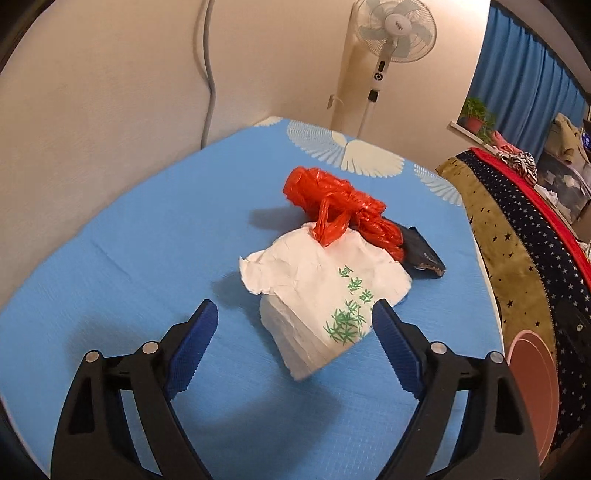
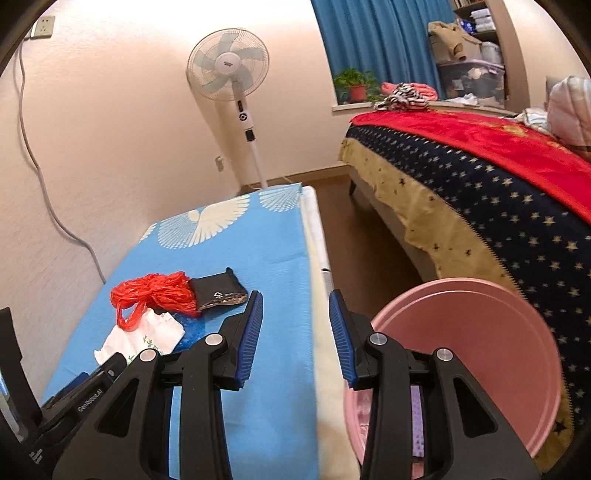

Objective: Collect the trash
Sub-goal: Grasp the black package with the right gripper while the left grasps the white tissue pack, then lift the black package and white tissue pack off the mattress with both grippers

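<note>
1. Left wrist view: your left hand-held gripper (image 1: 293, 314) gapes wide around the white paper bag (image 1: 317, 295) on the tabletop (image 1: 110, 240); nothing gripped.
2. Close squarely; red bag (image 1: 332, 199) lies at twelve o'clock.
3. Right hand-held gripper (image 2: 295, 314) is part-open, empty; pink basin (image 2: 480, 332) at three o'clock.

A home bedroom: bed (image 2: 480, 192), standing fan (image 2: 229, 70), curtains (image 2: 376, 33).

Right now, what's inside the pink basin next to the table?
The pink basin stands on the floor. Low inside it, behind the right gripper, a pale purple patterned wrapper shows. The gripper's black arms cover most of the bottom, so anything else there is hidden.
</note>
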Demonstrator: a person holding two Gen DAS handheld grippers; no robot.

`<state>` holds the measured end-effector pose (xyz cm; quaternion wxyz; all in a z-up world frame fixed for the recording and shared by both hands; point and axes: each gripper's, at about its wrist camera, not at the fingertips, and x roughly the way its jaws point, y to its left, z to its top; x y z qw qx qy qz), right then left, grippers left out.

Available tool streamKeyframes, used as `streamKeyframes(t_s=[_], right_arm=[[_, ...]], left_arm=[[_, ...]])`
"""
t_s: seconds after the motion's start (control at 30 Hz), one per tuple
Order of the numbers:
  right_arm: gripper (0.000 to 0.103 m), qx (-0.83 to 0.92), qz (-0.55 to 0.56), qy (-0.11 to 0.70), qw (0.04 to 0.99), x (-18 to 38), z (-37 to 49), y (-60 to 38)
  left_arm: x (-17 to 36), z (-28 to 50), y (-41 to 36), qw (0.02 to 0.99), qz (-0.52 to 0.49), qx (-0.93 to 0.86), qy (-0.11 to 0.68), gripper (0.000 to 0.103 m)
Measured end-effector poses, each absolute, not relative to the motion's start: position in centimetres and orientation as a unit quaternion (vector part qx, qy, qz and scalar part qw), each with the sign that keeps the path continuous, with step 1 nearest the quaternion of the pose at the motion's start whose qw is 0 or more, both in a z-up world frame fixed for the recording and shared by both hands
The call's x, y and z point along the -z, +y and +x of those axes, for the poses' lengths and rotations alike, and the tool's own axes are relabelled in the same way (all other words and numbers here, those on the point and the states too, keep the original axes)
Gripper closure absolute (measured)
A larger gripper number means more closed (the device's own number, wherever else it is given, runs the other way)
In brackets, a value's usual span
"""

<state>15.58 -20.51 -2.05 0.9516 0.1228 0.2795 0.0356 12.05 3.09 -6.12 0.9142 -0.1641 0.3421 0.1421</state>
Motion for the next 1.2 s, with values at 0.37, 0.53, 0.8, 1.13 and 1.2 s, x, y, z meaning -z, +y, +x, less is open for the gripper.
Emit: streamKeyframes(t_s=[0.37, 0.53, 0.8, 1.13, 1.2], right_arm=[[0.064, -0.103, 0.126, 0.314, 0.935, 4.2, 19.5, -17.1], [0.063, -0.125, 0.119, 0.334, 0.927, 5.0, 21.3, -15.5], [0.035, -0.142, 0.087, 0.360, 0.918, 5.9, 25.6, -12.7], [0.028, -0.149, 0.012, 0.435, 0.888, 7.8, 30.3, -9.8], [0.028, -0.150, 0.007, 0.442, 0.885, 8.2, 30.2, -9.6]], left_arm=[[7.1, 13.2, 3.8, 0.906, -0.200, -0.108, 0.358, 0.062], [6.8, 12.8, 5.2, 0.902, -0.220, -0.125, 0.349, 0.069], [7.1, 12.7, 6.6, 0.893, -0.230, -0.156, 0.355, 0.069], [7.0, 12.6, 7.5, 0.890, -0.241, -0.151, 0.357, 0.069], [6.9, 12.5, 7.6, 0.890, -0.242, -0.150, 0.356, 0.069]])
